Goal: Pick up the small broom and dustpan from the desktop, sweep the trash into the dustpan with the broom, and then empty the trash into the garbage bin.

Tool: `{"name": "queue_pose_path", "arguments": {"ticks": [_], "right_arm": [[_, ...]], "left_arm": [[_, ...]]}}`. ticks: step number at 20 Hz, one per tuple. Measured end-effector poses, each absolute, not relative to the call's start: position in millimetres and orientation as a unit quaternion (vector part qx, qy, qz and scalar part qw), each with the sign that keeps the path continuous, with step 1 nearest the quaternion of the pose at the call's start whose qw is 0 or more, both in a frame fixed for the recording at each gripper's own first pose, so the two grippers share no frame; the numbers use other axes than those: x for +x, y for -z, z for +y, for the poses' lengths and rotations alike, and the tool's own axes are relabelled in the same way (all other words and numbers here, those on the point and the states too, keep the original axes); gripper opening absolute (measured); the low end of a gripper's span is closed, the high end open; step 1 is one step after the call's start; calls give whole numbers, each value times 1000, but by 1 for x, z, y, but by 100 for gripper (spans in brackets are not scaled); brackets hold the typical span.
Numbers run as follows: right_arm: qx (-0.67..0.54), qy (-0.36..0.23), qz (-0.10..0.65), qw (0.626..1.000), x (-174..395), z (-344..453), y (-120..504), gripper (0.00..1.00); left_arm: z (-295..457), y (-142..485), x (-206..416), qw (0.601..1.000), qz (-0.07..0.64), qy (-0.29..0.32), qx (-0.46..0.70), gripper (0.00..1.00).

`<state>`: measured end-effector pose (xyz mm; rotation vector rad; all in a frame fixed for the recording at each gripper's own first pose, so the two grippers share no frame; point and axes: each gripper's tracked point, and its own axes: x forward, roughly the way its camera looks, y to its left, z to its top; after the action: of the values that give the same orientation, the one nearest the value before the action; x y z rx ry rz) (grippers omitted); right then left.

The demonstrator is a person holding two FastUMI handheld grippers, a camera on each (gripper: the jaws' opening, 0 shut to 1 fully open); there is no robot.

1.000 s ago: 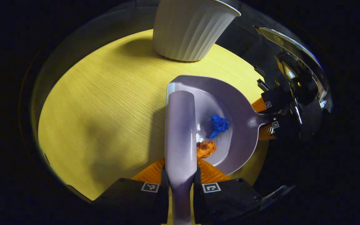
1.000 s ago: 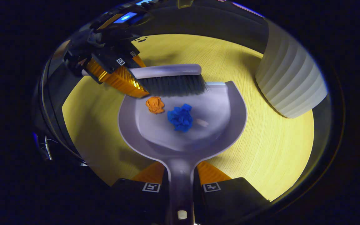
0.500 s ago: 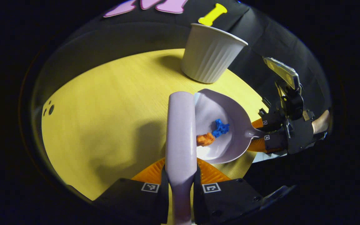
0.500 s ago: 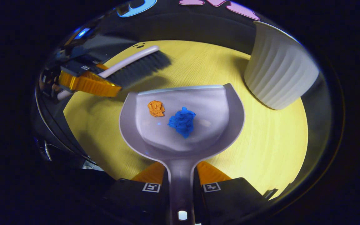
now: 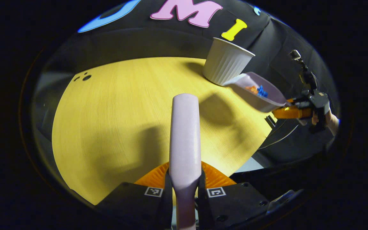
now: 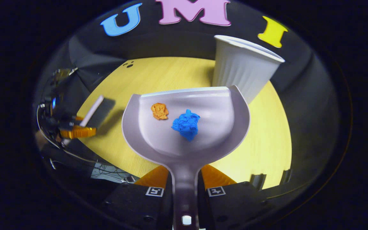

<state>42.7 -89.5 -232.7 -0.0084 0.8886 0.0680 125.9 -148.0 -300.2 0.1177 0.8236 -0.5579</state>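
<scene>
My left gripper (image 5: 184, 188) is shut on the lilac broom (image 5: 185, 134), whose back runs straight ahead over the yellow table (image 5: 117, 115). My right gripper (image 6: 184, 188) is shut on the handle of the lilac dustpan (image 6: 216, 134), held in the air. An orange paper wad (image 6: 159, 111) and a blue paper wad (image 6: 186, 124) lie in the pan. The white ribbed bin (image 6: 243, 73) stands just beyond the pan's front lip. In the left gripper view the dustpan (image 5: 260, 95) hangs beside the bin (image 5: 225, 65), with the right gripper (image 5: 294, 111) behind it. The right gripper view has the broom (image 6: 94, 110) and left gripper (image 6: 77, 131) far left.
The table's right edge (image 5: 260, 140) drops to dark floor with cables. Small dark holes (image 5: 86, 77) mark the far left of the tabletop. A hand (image 5: 329, 119) holds the right gripper at the far right. Black cloth wall stands behind the bin.
The dustpan rose off the table with both wads and moved toward the bin. The broom pulled back and away from the pan. Both grips stayed shut.
</scene>
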Motion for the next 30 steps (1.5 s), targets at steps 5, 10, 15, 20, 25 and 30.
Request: {"name": "queue_pose_path", "arguments": {"ticks": [5,10,15,20,25,30], "right_arm": [[37,-3,419,907,30,-112,187,34],[35,29,385,922,53,-140,146,34],[39,36,380,923,85,-176,103,34],[46,42,386,920,143,-209,93,31],[50,73,387,918,195,-242,109,34],[21,94,386,918,223,-257,123,35]], "left_arm": [[-125,314,89,876,403,262,25,35],[-109,312,85,882,400,248,12,35],[-96,306,95,890,393,231,-7,35],[-87,301,106,896,391,208,-36,35],[-87,293,113,899,393,188,-49,36],[-91,286,128,901,393,179,-51,35]]}}
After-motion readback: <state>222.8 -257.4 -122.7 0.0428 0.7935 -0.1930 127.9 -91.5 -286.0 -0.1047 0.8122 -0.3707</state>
